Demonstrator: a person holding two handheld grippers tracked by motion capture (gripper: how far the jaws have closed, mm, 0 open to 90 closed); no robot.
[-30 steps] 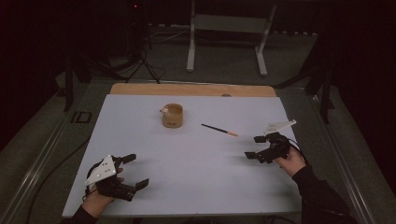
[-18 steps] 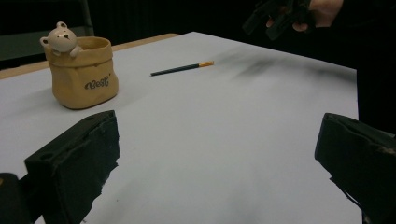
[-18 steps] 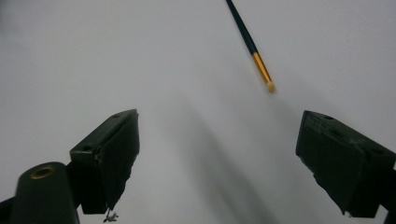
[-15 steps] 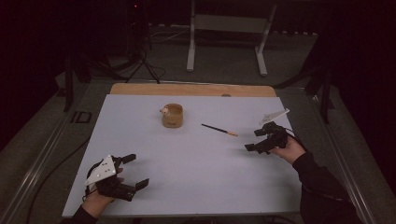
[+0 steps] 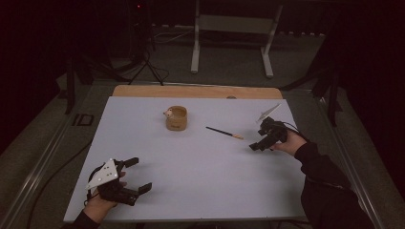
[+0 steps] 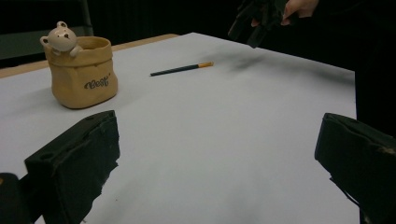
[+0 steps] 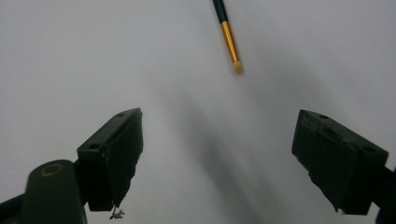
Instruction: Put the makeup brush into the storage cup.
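A dark pencil with an orange end [image 5: 223, 132] lies on the white table sheet [image 5: 200, 181], right of centre. My right gripper [image 5: 257, 138] hovers just right of its orange end, open, jaws pointing left and down. In the right gripper view the pencil tip [image 7: 227, 35] lies ahead of the open, empty right gripper [image 7: 217, 158]. A tan bag-shaped pot with a small bear on its rim [image 5: 176, 118] stands left of the pencil. My left gripper [image 5: 140, 174] rests open near the front left corner. The left gripper view has the pot [image 6: 81, 70] and pencil [image 6: 181, 69] beyond the left gripper [image 6: 217, 158].
A wooden strip [image 5: 196, 91] runs along the table's far edge. A white metal stand [image 5: 231, 28] and a tripod [image 5: 143, 57] are on the floor behind it. The right hand and its gripper [image 6: 254, 23] appear at the top of the left gripper view.
My right gripper has moved away from me and slightly left, closing on the pencil's orange end. The left gripper, pot and pencil have stayed put.
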